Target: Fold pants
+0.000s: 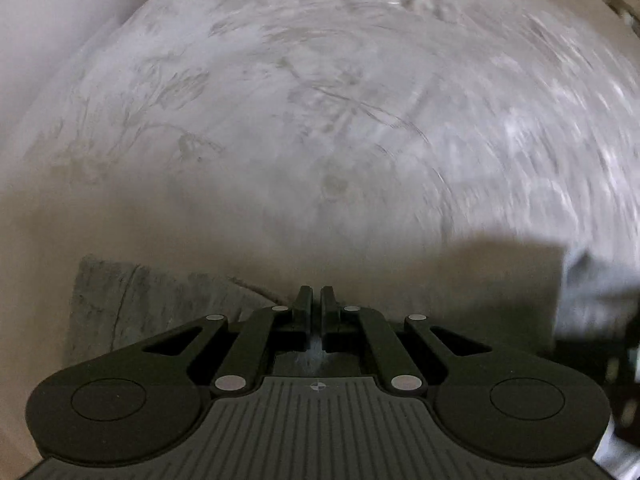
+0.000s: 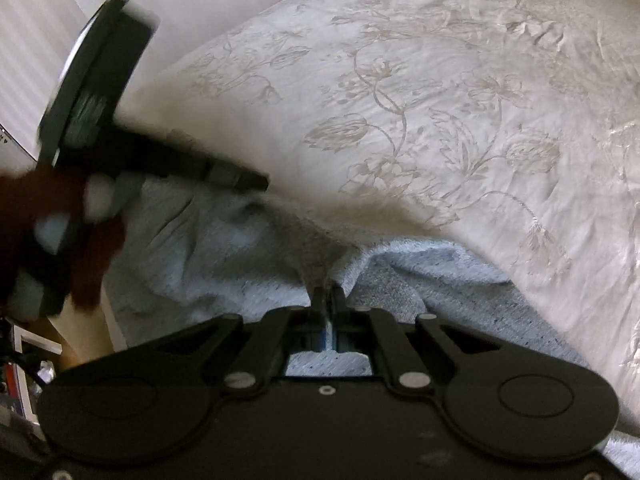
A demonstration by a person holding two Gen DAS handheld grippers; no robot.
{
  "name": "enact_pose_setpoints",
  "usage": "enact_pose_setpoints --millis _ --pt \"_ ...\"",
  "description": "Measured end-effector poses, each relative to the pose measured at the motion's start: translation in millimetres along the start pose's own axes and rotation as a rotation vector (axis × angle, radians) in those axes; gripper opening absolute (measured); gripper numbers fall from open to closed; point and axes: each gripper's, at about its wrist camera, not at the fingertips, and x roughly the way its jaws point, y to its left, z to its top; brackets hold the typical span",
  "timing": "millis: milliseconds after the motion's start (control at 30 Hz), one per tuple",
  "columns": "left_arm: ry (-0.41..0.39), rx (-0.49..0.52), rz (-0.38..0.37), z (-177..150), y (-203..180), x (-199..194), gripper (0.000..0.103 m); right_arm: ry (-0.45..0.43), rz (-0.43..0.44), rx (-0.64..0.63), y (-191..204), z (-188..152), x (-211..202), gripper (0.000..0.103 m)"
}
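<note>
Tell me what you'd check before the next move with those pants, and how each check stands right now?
1. Right gripper pinching the pants: ok, fabric sits between its shut fingers.
2. Left gripper holding pants: cannot tell; its fingers are nearly shut, the view is blurred.
3. Bed ahead free for laying the fold: ok.
4. Grippers apart from each other: ok.
5. Pants smooth: not ok, wrinkled and bunched.
</note>
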Motion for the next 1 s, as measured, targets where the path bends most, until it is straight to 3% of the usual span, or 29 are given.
enact_pose_setpoints --millis 133,467,633,700,767,833,900,1000 --pt "-0.020 0.045 -0.001 -7 0 -1 0.004 -0.013 -0.003 0.032 -9 7 0 0.038" --pt "-0.019 0.023 -0.017 -3 4 1 0.004 -0.050 0.096 0.102 -26 44 12 0.039" --pt "-0.102 -0.030 0.023 -3 17 -21 0.004 -0.064 0.111 0.156 -30 58 19 0.039" --pt "-0.124 -0.049 0.060 -8 24 -28 0.004 -0.059 0.116 0.189 -36 58 21 0.030" --pt "-0.133 -0.067 0.102 -16 32 -33 0.004 -0.050 0.116 0.207 -40 55 21 0.009" --pt "-0.108 -0.079 0.139 -24 41 -32 0.004 -0.041 0.106 0.221 -45 52 22 0.007" --pt "-0.020 -0.084 0.167 -35 49 -21 0.004 -0.048 0.107 0.227 -47 51 21 0.006" --pt "0.038 -0.099 0.168 -58 58 -13 0.004 -0.125 0.058 0.298 -55 55 13 0.004"
